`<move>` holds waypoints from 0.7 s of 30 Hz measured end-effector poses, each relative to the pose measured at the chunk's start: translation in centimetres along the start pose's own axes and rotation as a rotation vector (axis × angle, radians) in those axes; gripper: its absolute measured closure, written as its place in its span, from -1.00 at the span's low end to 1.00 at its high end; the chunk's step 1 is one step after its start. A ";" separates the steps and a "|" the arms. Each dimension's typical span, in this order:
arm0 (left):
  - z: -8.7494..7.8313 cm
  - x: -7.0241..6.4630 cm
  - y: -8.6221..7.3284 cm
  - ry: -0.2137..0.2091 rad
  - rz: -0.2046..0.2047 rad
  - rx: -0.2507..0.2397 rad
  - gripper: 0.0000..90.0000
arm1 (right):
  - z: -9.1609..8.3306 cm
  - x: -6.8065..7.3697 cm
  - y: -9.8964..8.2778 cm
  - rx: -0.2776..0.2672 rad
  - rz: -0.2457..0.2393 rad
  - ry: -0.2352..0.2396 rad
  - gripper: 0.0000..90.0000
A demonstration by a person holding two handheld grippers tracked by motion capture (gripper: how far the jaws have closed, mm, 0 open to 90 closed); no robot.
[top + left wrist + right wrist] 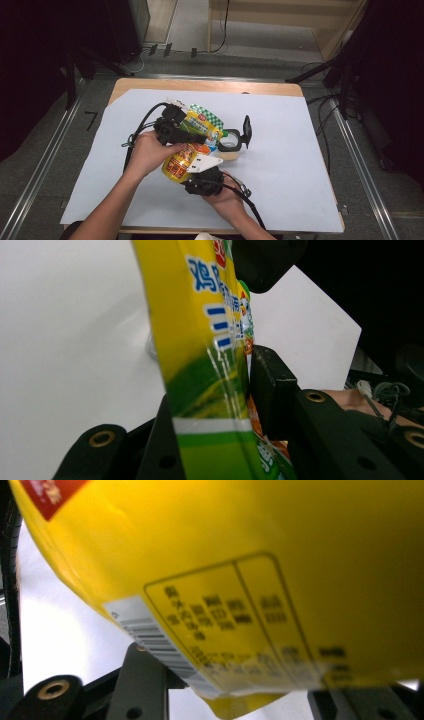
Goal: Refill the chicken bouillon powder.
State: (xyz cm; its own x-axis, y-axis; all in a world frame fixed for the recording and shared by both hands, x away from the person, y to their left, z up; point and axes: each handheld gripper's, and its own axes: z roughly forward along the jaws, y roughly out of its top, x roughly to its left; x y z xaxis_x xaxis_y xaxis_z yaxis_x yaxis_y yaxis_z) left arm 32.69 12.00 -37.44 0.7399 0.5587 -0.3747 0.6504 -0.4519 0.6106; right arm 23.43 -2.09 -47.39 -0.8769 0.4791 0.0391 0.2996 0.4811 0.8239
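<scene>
A yellow and green pouch (179,161) with printed labels is held up over the middle of the table, tilted between both hands. My left gripper (192,135) reaches in from the left across its middle. In the left gripper view the pouch (200,315) runs between the jaws and the right pad (264,385) lies against it. My right gripper (192,175) sits under the pouch's lower end. In the right gripper view the pouch's yellow back (250,555), with a barcode, hangs over the gripper (235,690), whose jaws are spread with a gap beside the pouch's bottom edge.
A clear round container (231,141) with a raised black lid (246,129) stands just right of the pouch. A white sheet (285,170) covers the wooden table (210,85). Cables trail from both grippers toward the front edge.
</scene>
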 end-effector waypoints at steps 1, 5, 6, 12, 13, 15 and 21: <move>0.1 0.0 0.0 0.001 0.002 0.003 0.64 | 0.0 0.1 0.0 0.003 0.003 -0.001 0.29; 0.4 0.0 0.2 0.008 0.001 0.002 0.60 | -0.1 0.1 0.0 0.003 0.016 -0.005 0.29; 0.4 0.0 0.3 0.007 0.004 0.003 0.59 | -0.2 0.0 0.0 0.004 0.023 0.000 0.29; 0.7 -0.1 0.3 -0.006 0.009 0.020 0.52 | -0.4 -0.3 0.0 -0.007 0.051 0.026 0.31; 0.7 0.0 0.3 -0.008 0.005 0.027 0.50 | -0.4 -0.3 -0.1 -0.004 0.055 0.026 0.32; 0.8 0.0 0.3 -0.009 0.003 0.042 0.46 | -0.4 -0.4 -0.1 -0.003 0.058 0.029 0.32; 0.9 0.1 0.1 -0.031 -0.004 0.060 0.37 | -0.3 -0.6 -0.3 -0.004 0.072 0.031 0.34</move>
State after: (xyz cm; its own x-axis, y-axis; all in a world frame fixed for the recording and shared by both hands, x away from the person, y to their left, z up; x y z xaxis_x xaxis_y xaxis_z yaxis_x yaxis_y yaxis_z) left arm 32.97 11.34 -38.04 0.7417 0.5388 -0.3994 0.6617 -0.4908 0.5668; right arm 23.81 -2.72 -47.52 -0.8644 0.4892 0.1160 0.3610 0.4433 0.8205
